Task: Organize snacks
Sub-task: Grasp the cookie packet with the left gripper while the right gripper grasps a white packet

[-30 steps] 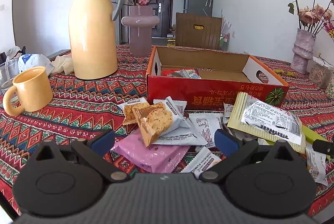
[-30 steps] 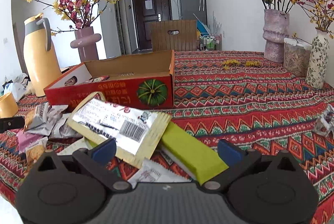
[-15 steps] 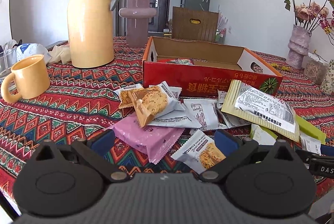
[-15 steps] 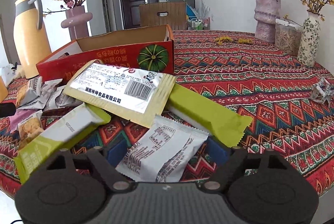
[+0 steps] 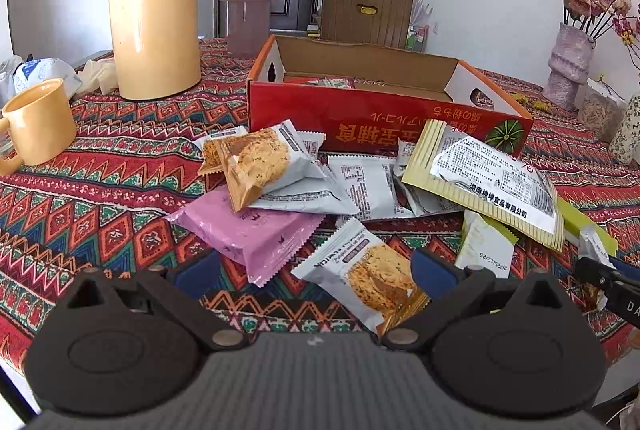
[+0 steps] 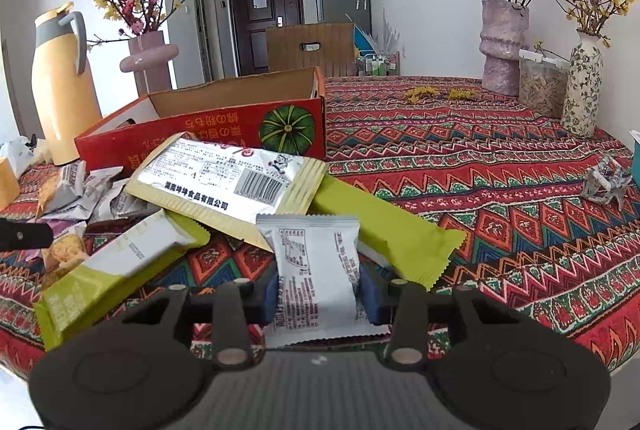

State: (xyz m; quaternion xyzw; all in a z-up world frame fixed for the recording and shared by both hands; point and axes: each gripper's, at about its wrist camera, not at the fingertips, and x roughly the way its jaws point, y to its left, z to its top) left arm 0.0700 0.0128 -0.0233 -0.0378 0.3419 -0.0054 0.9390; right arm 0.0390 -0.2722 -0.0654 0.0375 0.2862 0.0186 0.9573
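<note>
**Right gripper closes on a silver packet**

A silver snack packet, at lower centre of the right wrist view, stands between the blue pads of the right gripper, whose jaws, wide a second ago, are closing and now touch its sides. That points to a pick-up for the red cardboard box at centre left. The left gripper hangs wide open over a biscuit packet, gripping nothing. Green bars and a striped pouch crowd the packet; the tablecloth at right lies open.
</note>
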